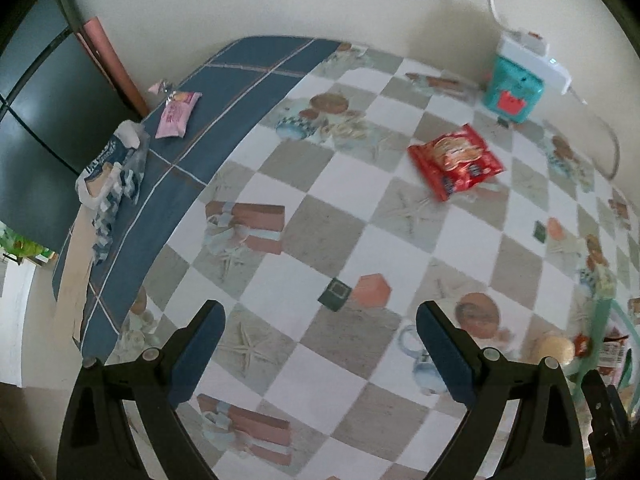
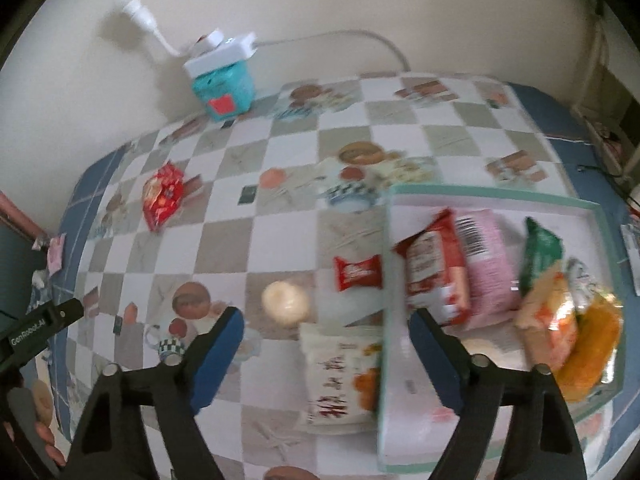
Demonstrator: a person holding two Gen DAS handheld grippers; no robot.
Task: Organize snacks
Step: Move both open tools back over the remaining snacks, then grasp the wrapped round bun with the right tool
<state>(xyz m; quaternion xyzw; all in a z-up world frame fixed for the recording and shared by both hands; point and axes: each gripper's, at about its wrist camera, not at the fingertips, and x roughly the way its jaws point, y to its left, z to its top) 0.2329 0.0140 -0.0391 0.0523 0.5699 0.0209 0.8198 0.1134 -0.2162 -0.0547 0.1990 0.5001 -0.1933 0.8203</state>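
While both grippers' jaws hang released, we judge the white pouch (image 2: pixel 340 380) just beside the box (image 2: pixel 480 196) should go in next.

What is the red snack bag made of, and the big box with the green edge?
The red snack bag looks like glossy plastic film: it shines and its ends are crimped. The box seems to be cardboard with a matte white inside and mint-green rim, judging by its thin, flat, straight walls, though motion blur leaves that uncertain.
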